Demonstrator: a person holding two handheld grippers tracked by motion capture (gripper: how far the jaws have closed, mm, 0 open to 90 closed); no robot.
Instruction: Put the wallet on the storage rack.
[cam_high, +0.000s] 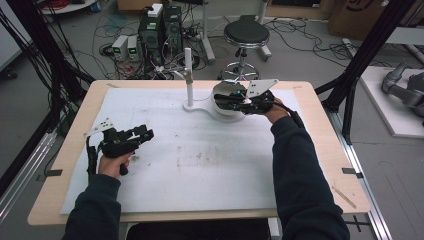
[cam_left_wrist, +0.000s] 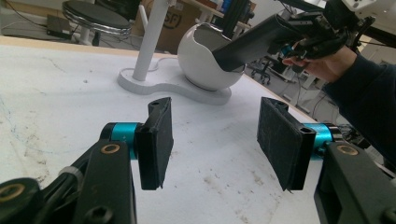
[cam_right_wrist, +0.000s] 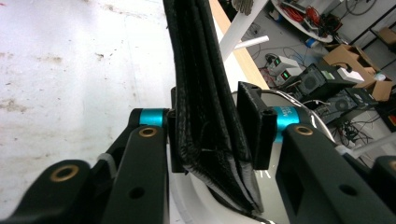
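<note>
Lab: floor computers, tangled cables

Bowl: glossy white, smooth, ceramic or plastic look.
Wallet: black, grained like leather, stitched edges.
Stand: smooth white post and base, at 9 o'clock of bowl.
Worktop: pale wood rim, matt.
Sheet: white, matt, scuffed with brown smudges.
Left gripper: matt black plastic, rough pads, teal metal collars.

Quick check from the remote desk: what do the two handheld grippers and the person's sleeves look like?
Both the left gripper and the right gripper are black, each topped by a grey three-cornered plate. Their fingers are flat black textured pads on turquoise metal collars, with brass-coloured pivots. A black cable trails from each. The sleeves are dark navy.
</note>
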